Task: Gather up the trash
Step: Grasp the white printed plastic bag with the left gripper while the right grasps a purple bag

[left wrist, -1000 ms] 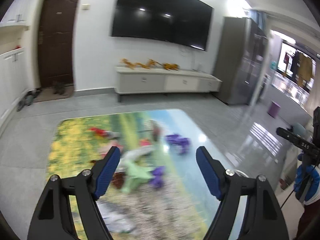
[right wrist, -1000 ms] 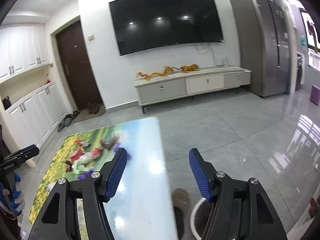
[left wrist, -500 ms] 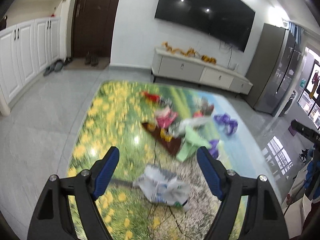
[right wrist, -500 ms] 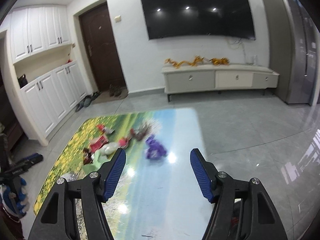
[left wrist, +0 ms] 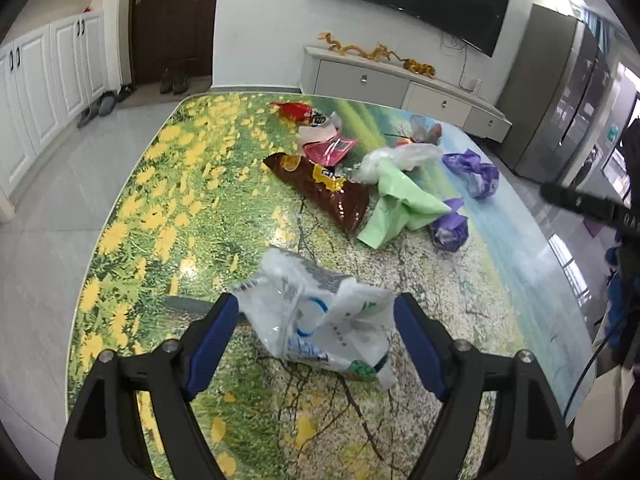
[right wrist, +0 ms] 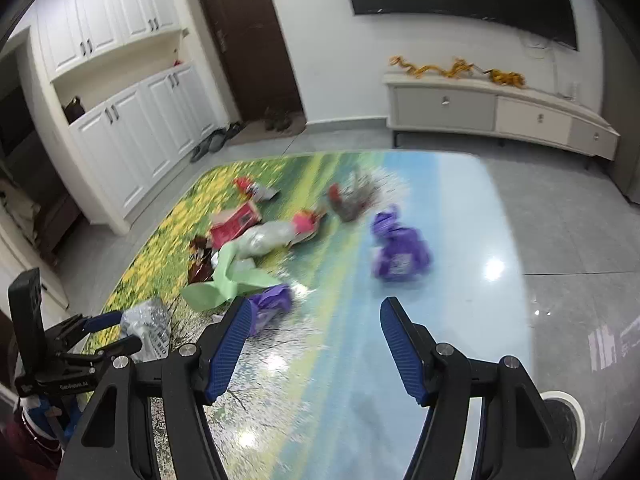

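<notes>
The crumpled white plastic bag (left wrist: 320,320) is now framed between the 2 blue fingers (left wrist: 212,340) of the left gripper (left wrist: 316,344), where a second ago only blurred litter far down the surface (left wrist: 132,216) was seen between them. The bag lies on the flower-printed surface at its near end, apart from the main heap. The fingers are spread wide to either side of it; the pads are close to the plastic, but no squeeze is shown, so the bag is judged not yet held.

Beyond it lies the rest of the trash: a brown snack bag (left wrist: 320,188), a pale green sheet (left wrist: 400,204), red wrappers (left wrist: 328,148), a clear bag (left wrist: 396,160) and 2 purple wads, one nearer (left wrist: 450,228), one farther (left wrist: 476,172). None has been collected.

The right gripper (right wrist: 316,336) has also been brought down and across: the room and wall filled its view earlier, and the heap is now ahead of it. Its fingers (right wrist: 230,344) are moderately apart with nothing between them; the nearer purple wad (right wrist: 268,304) sits just beyond the left fingertip. That view is smeared by motion.

A white-rimmed bin (right wrist: 564,424) is glimpsed on the floor at the lower right, beside the surface.

The approach is judged nearly complete for the left side; closing on the white bag seems the next requirement. The thin plastic may slip or bunch unless it is gripped deeply.
</notes>
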The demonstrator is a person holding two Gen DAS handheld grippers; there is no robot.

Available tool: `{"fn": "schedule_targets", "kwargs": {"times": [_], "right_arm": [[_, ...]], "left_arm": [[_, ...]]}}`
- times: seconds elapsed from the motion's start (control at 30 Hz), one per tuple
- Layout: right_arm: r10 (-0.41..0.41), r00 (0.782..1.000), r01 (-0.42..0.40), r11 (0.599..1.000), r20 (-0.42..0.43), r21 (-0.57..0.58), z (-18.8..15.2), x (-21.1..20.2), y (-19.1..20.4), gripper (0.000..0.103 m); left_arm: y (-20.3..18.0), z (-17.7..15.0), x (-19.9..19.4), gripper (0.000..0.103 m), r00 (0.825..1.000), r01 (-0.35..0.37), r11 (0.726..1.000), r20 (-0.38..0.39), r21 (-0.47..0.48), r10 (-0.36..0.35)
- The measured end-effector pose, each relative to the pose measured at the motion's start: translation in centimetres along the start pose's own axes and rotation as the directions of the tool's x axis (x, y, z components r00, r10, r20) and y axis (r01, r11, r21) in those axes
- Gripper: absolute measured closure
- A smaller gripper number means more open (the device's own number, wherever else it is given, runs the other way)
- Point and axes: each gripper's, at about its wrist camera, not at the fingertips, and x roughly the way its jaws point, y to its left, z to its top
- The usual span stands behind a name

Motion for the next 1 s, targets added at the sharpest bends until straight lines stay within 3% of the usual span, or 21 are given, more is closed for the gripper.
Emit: {"fn": "schedule_targets", "kwargs": {"times": [0.3,0.47,0.73,1.0], "right_arm": [[0.11,0.986,-0.113,0.993,-0.126,-0.017,0.1,6.8,2.4,0.035],[0.118,0.978,-0.131,0.989,-0.171,-0.068,-0.4,9.4,4.0,0.033],[0.088,0.981,-0.111,0.986,-0.175,-0.128,-0.7,10.2,4.2,0.032],[0.09,0.984,-0.113,0.983,-0.156,-0.143,-0.3,11.0,4.1,0.032]], "left_arm": [[0.7,0.9,2.2,0.024,1.0,-0.006,0.999,-0.025,-0.037,0.005],[0.9,1.4,2.1,0.024,1.0,0.019,0.999,-0.018,-0.049,-0.02],[1.4,2.3,0.8,0.024,0.999,0.047,0.995,0.022,-0.09,-0.046],[1.9,2.4,3.2,0.024,0.999,-0.017,0.993,-0.029,-0.118,0.014]]}}
